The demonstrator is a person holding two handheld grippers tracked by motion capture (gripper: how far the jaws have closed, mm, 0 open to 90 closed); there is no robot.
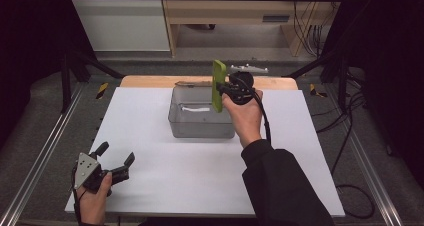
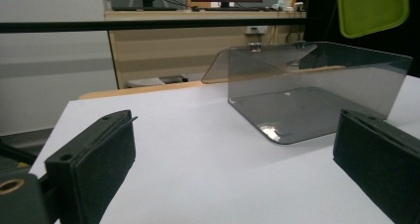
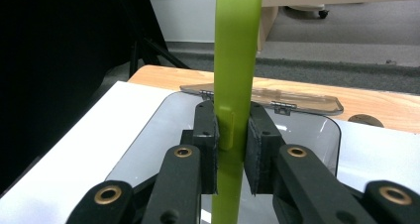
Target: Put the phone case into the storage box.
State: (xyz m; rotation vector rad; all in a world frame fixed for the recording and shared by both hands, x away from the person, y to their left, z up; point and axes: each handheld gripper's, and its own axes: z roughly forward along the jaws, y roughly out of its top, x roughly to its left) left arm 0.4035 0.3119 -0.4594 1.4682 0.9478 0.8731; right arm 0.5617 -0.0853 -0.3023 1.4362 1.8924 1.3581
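A flat lime-green phone-shaped slab (image 1: pixel 218 85) stands on edge above a clear grey plastic box (image 1: pixel 201 122) at the table's middle back. My right gripper (image 1: pixel 223 90) is shut on the slab (image 3: pixel 232 130), pads pressing both faces, over the box (image 3: pixel 148 140). The box's hinged lid (image 3: pixel 262 96) lies folded back behind it. My left gripper (image 1: pixel 116 158) rests open near the front left corner, nothing between its pads (image 2: pixel 99 159). In the left gripper view the box (image 2: pixel 317 90) sits ahead and the slab's lower end (image 2: pixel 371 8) hangs above it.
A white sheet (image 1: pixel 165 176) covers the wooden table (image 1: pixel 145 81). A white strip (image 1: pixel 196 107) lies inside the box. Black frame posts stand at both sides, cables trail on the floor at right, and a wooden desk stands behind.
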